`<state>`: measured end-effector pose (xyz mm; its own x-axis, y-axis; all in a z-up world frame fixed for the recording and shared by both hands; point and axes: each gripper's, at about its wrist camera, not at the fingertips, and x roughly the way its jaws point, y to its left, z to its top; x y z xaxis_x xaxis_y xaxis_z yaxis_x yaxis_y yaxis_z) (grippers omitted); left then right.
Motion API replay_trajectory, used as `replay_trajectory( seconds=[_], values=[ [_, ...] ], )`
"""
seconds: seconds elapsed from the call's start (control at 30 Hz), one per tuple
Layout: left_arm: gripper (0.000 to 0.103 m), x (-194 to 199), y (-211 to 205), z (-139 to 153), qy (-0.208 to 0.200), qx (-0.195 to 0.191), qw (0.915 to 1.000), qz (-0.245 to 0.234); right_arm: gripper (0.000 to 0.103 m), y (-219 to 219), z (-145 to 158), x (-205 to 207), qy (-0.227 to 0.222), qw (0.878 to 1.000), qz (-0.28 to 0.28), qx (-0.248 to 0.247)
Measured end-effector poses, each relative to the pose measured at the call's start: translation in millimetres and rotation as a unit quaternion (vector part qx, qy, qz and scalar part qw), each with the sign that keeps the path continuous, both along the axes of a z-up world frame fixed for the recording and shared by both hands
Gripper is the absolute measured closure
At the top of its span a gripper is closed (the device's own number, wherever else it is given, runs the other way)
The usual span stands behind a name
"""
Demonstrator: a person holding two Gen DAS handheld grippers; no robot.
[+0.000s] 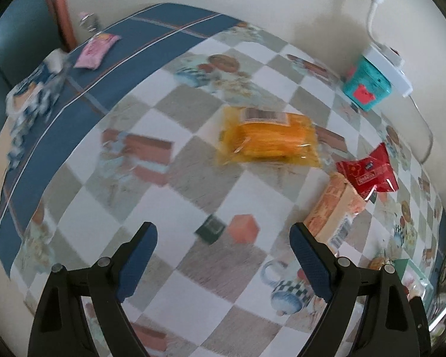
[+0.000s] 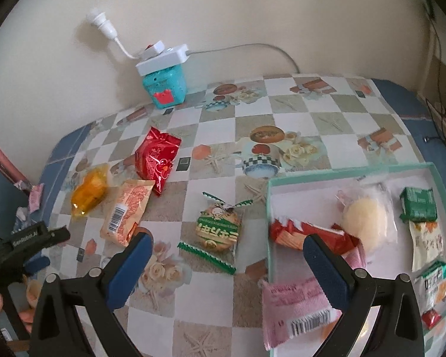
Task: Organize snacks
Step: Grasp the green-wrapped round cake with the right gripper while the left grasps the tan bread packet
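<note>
Right view only: a shallow green-rimmed tray [image 2: 342,170] held several packets; a pink packet [image 2: 297,309] lay over its near edge.
Left view only: a second pink packet [image 1: 95,50] lay far off on the cloth's blue border.
Left gripper [image 1: 223,239]: jaws stood wide, nothing between; the yellow packet [image 1: 267,139] lay well ahead, the orange packet [image 1: 333,211] just beside the right finger.
Right gripper [image 2: 227,248]: jaws wide, empty; a green-trimmed biscuit packet [image 2: 218,229] lay on the table between the fingers.
Surface: table [image 2: 312,110] under a chequered printed cloth.
Room: cream wall; teal box [image 2: 165,87] topped by a white power strip [image 2: 163,56].
</note>
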<state>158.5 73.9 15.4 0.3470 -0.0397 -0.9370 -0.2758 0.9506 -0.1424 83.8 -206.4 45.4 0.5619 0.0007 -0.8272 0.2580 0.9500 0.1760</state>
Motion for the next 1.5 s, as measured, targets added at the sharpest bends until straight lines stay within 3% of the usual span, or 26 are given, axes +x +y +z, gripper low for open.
replay_trajectory(
  seconds=[0.4, 0.67, 0.93, 1.27, 1.43, 1.5],
  values=[
    [0.012, 16.7, -44.3, 6.3, -0.046, -0.005, 0.9981, -0.041, 0.018, 20.9, -20.7, 29.4, 0.019, 0.999, 0.017, -0.02],
    [0.012, 24.4, -61.3, -2.9, -0.052, -0.018, 0.9967, -0.059, 0.028, 17.4, -38.2, 33.8, 0.031, 0.999, 0.014, -0.011],
    [0.012, 29.5, -77.4, -13.7, -0.045, -0.028, 0.9949, -0.086, 0.029, 13.4, -50.8, 39.4, 0.046, 0.999, 0.009, -0.003],
    [0.012, 36.3, -94.1, -28.0, -0.027, -0.014, 0.9938, -0.107, 0.029, 12.8, -52.2, 41.0, 0.048, 0.999, 0.013, -0.004],
    [0.028, 38.9, -93.4, -33.4, -0.019, -0.006, 0.9941, -0.106, 0.03, 16.7, -55.2, 42.5, 0.051, 0.998, 0.019, -0.002],
    [0.028, 39.1, -89.7, -33.4, -0.016, -0.008, 0.9947, -0.101, 0.03, 16.7, -57.8, 43.4, 0.055, 0.998, 0.018, -0.001]
  ],
)
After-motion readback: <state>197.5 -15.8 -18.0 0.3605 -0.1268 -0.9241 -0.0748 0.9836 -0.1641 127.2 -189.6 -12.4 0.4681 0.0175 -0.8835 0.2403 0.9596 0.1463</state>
